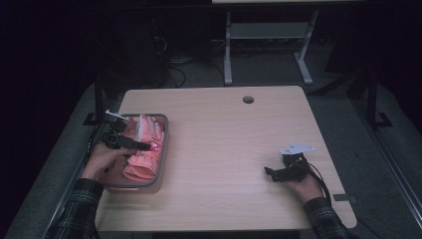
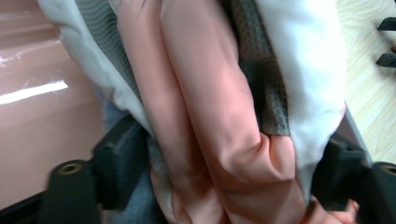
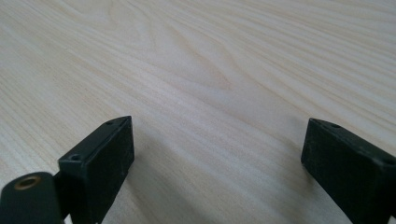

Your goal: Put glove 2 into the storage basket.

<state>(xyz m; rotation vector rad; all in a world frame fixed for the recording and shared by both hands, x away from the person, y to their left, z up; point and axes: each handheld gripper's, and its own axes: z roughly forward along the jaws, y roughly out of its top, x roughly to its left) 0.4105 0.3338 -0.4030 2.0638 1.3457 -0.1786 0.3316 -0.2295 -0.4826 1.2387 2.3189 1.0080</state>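
One table, one tray, two hand-held grippers.

High view looks down on the whole table; left gripper view presses close on cloth; right gripper view skims bare tabletop.

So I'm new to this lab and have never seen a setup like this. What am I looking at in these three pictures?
There is no robot here. A person sits at a wooden table and holds a hand tool with two black jaws in each hand. The wide picture comes from a fixed camera above, looking down. The other two come from small cameras riding on the tools, looking along their jaws.

The left gripper reaches into a grey tray at the table's left side. The tray holds pink and white cloth. In the left gripper view, folds of that cloth sit between the jaws, which seem to be pinching it.

The right gripper rests low over bare wood at the right side. Its own view shows the jaws wide apart with nothing between them.
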